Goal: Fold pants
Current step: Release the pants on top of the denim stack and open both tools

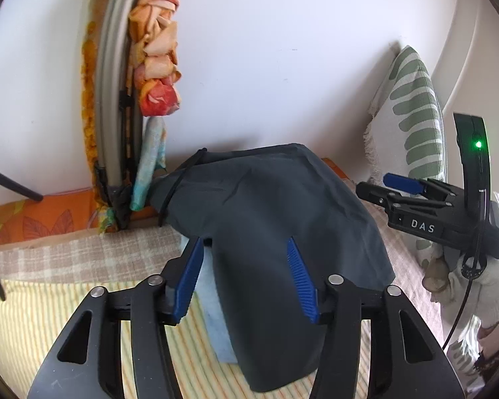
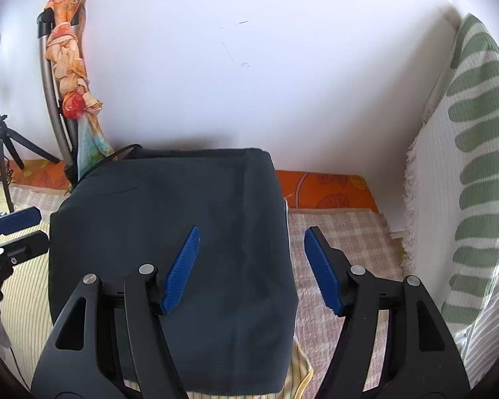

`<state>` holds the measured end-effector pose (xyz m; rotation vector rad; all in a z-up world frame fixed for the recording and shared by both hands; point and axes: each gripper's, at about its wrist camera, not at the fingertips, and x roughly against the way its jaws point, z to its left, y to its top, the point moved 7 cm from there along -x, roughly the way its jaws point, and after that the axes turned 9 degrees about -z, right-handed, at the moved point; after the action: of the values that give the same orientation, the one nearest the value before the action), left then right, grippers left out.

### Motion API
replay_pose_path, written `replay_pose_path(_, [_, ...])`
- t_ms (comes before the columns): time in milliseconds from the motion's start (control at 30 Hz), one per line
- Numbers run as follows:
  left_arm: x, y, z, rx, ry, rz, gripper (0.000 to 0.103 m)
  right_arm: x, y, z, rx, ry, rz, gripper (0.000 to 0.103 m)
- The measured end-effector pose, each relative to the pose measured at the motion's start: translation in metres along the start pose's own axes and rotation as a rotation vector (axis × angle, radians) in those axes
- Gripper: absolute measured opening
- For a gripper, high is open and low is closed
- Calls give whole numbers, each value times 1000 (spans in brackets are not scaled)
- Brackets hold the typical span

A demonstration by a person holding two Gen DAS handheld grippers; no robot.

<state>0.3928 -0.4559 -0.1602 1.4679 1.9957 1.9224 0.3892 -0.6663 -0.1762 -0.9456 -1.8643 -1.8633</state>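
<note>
Both grippers, left (image 1: 246, 277) and right (image 2: 251, 269), gaped wide, empty; dark grey folded pants (image 2: 169, 232) could've slumped unfolded if nudged.

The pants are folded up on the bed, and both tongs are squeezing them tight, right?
Not quite. The dark pants are folded on the bed, but both tongs are open, squeezing nothing. The right wrist view shows the right tongs spread wide; the left wrist view shows the left tongs the same.
</note>
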Motion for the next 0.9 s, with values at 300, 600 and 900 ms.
replay_pose_path(300, [44, 7, -13, -64, 26, -42, 63, 39, 4, 12, -35, 30, -35, 68])
replay_pose_path(600, [114, 9, -32, -114, 13, -109, 65, 107, 9, 33, -50, 70, -94, 75])
replay_pose_path(900, [191, -6, -46, -152, 10, -168, 74, 184, -9, 59, -74, 95, -162, 81])
